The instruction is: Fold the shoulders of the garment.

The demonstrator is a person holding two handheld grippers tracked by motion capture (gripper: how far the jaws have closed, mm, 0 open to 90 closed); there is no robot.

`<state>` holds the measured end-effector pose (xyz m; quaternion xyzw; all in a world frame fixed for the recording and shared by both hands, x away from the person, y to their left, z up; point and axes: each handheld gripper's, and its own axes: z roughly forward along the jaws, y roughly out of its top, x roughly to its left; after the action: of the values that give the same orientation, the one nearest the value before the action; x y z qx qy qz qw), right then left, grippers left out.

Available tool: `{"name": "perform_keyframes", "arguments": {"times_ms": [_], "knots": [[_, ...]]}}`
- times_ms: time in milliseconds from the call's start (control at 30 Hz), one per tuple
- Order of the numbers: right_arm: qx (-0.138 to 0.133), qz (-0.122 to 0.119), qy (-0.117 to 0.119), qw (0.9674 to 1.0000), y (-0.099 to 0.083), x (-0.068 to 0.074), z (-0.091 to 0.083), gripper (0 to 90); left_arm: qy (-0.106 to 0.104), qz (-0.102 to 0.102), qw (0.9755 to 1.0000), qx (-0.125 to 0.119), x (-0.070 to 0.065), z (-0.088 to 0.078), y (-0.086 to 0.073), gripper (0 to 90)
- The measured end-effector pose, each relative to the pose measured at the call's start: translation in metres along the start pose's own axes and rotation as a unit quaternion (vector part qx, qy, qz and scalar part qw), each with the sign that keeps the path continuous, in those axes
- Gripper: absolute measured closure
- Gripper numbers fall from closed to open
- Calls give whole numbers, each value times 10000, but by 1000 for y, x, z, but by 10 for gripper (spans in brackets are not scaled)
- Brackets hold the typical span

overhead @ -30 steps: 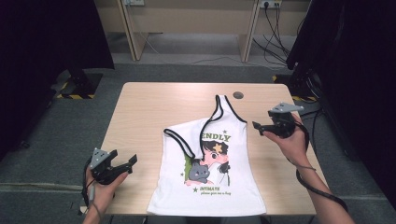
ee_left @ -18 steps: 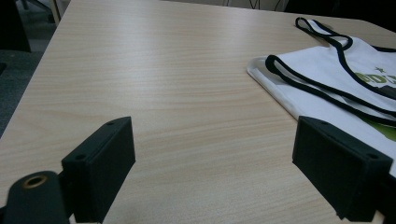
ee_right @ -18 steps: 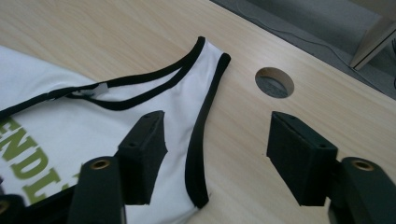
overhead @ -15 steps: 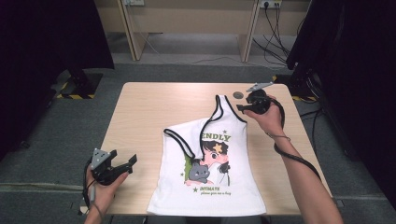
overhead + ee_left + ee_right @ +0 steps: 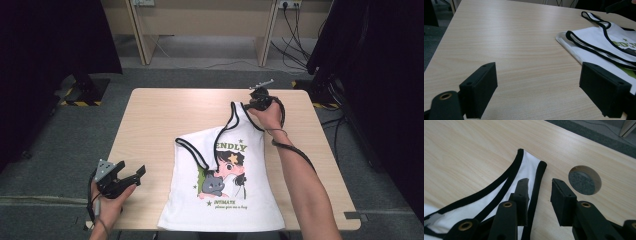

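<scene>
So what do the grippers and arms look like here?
Both grippers are black with two blocky jaws and brass-coloured pivot rivets. The left gripper carries a grey three-cornered plate; so does the right gripper. A black cable trails along each forearm. Arms are bare, no sleeves in view.

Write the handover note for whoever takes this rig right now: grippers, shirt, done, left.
Right gripper: at the far shoulder strap of the tank top, jaws just been closing, the strap's black edge between them, not yet pinched.
Left gripper: open, holding nothing, at the near left of the table, beside the top.
Tank top: flat, print up, other strap untouched.
Done: reach to the strap.
Left: probably close on it, then fold or lift.
</scene>
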<state>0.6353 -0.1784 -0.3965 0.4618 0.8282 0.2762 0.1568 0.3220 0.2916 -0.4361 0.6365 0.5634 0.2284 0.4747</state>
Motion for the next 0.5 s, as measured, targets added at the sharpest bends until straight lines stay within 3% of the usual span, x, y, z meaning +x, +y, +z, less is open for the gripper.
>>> {"name": "perform_keyframes", "arguments": {"times_ms": [500], "knots": [[105, 181, 15, 9998, 7, -1, 26, 713, -7, -16, 10000, 11, 0, 0, 0, 152]]}}
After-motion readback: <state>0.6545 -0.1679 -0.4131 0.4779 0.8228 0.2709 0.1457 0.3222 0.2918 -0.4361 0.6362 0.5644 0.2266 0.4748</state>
